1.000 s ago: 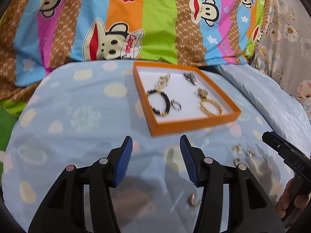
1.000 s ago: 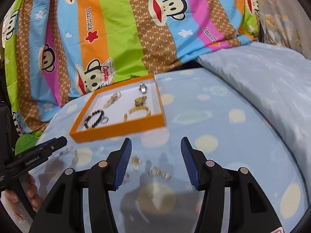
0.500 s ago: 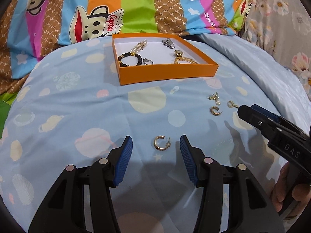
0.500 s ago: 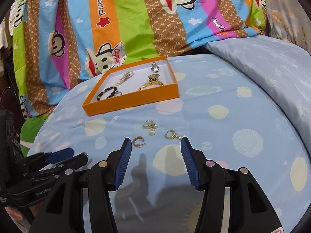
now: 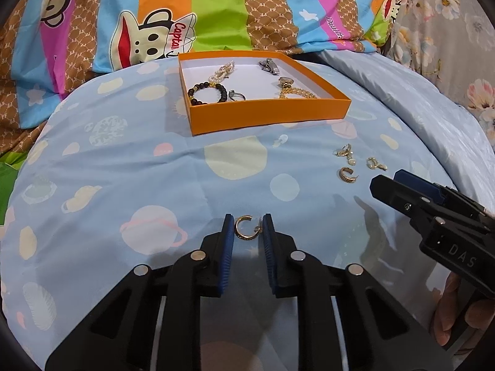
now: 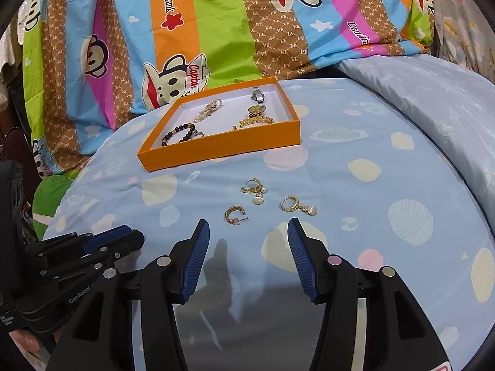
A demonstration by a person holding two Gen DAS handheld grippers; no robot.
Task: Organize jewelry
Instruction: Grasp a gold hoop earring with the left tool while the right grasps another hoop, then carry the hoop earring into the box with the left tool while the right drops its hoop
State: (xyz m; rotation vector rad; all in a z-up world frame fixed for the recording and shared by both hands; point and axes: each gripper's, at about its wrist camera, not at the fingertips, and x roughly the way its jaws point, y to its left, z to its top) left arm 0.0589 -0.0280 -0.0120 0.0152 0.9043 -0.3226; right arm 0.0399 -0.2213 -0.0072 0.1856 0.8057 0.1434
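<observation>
Now the hoop lies on the bed between the left gripper's pads, which have narrowed from the wide gape of half a second ago and all but touch it (not yet clamped, I judge). Pickup appears imminent. Three more earrings lie loose ahead of the right gripper, spread wide and empty. The box, beyond, holds bracelets and rings.
</observation>
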